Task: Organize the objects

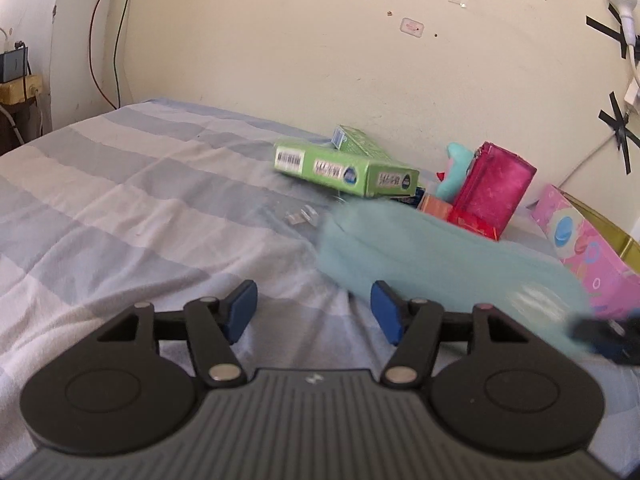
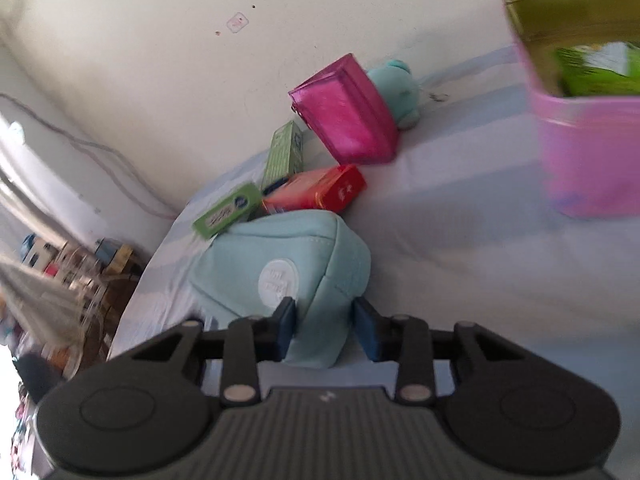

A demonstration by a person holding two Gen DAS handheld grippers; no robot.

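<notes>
My right gripper is shut on a light blue pouch at its near end, and the pouch is blurred in the left wrist view. Behind it lie a red packet, two green boxes, a magenta purse and a teal plush toy. A pink box with a gold inside holds a green packet at the right. My left gripper is open and empty above the striped bedsheet, left of the pouch.
The green boxes, magenta purse and pink box lie along the cream wall. Small clear scraps lie on the sheet. Cables hang on the wall at the left. Cluttered floor shows past the bed edge.
</notes>
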